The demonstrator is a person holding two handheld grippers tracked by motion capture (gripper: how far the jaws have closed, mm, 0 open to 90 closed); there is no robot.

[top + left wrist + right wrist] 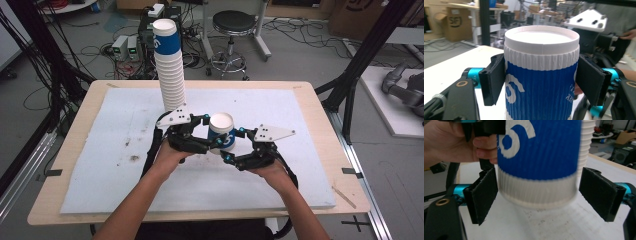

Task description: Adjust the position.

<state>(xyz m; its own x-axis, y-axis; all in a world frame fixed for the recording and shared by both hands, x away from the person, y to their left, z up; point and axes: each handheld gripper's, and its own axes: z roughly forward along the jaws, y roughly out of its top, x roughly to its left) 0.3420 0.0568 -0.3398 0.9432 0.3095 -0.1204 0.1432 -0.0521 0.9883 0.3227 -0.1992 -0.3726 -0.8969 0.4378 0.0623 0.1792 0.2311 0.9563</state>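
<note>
A blue and white ribbed paper cup (pixel 221 131) hangs upside down, base up, just above the white board (pixel 115 165). My left gripper (pixel 212 134) is shut on it; in the left gripper view both pads (pixel 492 80) press its sides (pixel 541 75). My right gripper (pixel 233 145) stands open around the cup's lower rim (pixel 539 192). Its left pad (pixel 484 195) is close to the wall and its right pad (pixel 599 192) is well clear. A tall stack of the same cups (pixel 169 65) rises just behind the left gripper.
The white board lies on a wooden table (pixel 320 150). Beyond the far edge stand a black stool (pixel 232 25), electronics boxes (pixel 125 47) and many floor cables. Black frame posts (pixel 360 60) flank the table on both sides.
</note>
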